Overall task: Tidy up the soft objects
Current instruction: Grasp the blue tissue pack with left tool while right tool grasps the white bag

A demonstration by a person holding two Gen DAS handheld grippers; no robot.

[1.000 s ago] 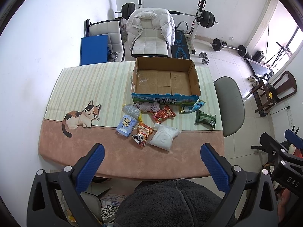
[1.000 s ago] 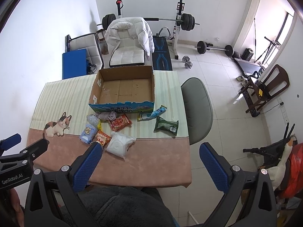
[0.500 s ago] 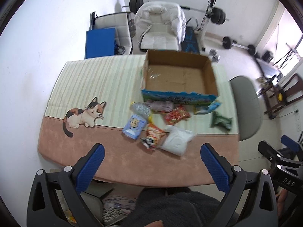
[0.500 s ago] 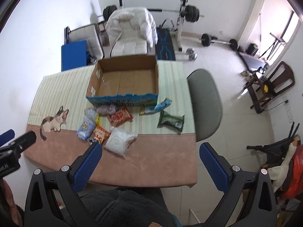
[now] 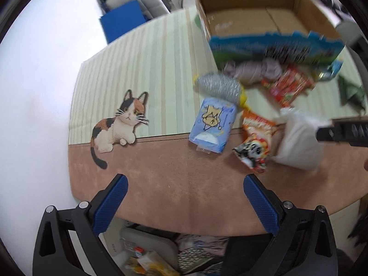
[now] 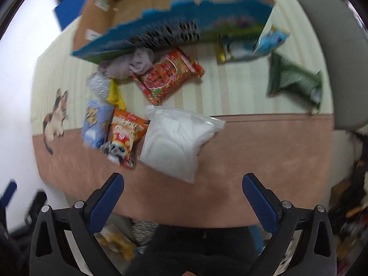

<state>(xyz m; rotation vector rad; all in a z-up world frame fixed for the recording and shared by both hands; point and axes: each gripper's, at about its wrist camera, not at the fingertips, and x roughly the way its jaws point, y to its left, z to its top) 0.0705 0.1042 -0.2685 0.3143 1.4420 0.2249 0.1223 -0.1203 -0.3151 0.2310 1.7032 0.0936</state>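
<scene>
Soft items lie in front of an open cardboard box [image 5: 253,20] on the table: a blue tissue pack [image 5: 212,125], a silver scrubber [image 5: 218,85], a grey cloth [image 5: 255,70], a red noodle packet [image 6: 169,74], an orange panda snack bag [image 6: 123,138], a white bagged cloth [image 6: 177,145], a green packet [image 6: 294,80] and a blue packet [image 6: 257,46]. My left gripper [image 5: 185,203] is open and empty over the table's near edge, below the tissue pack. My right gripper [image 6: 182,201] is open and empty just below the white bag.
The tablecloth carries a cat print [image 5: 117,124]. A grey chair [image 6: 338,53] stands at the table's right. A blue panel [image 5: 125,20] leans behind the table on the left. Clutter lies on the floor under the near edge [image 5: 156,253].
Both grippers have dropped down and forward toward the table. The items now fill the views, blurred by motion. Both stay open.
</scene>
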